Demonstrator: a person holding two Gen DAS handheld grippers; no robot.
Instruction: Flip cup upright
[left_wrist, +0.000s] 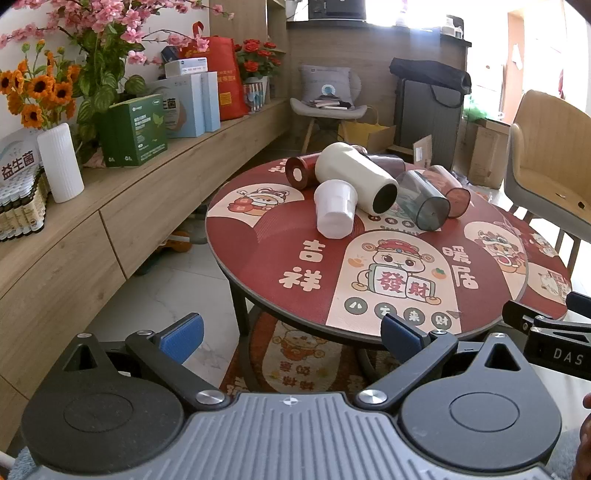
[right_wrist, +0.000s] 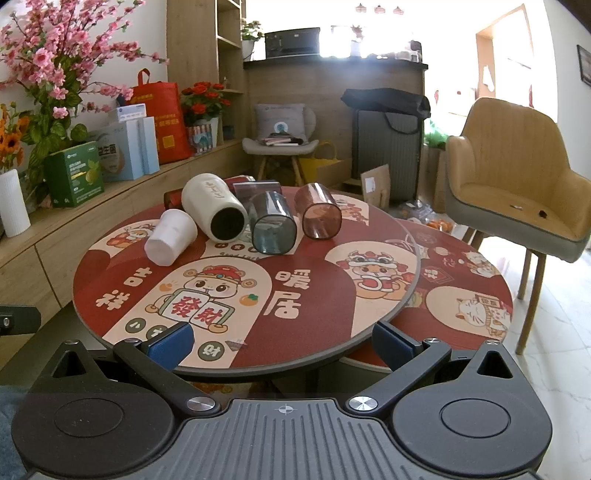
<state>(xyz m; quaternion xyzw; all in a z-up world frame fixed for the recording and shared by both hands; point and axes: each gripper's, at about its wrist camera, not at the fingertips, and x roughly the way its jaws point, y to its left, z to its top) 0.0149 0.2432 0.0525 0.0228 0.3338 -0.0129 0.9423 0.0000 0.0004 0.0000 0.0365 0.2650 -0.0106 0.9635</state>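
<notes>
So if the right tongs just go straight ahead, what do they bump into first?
Probably the near rim of the round table; the open right tongs sit about level with it. If they clear it, the grey see-through cup is likely next.

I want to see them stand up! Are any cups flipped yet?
None yet. The white cup, cream bottle, grey tumbler and brown tumbler all lie on their sides. Left gripper and right gripper are open, holding nothing. All the flipping is left.
</notes>
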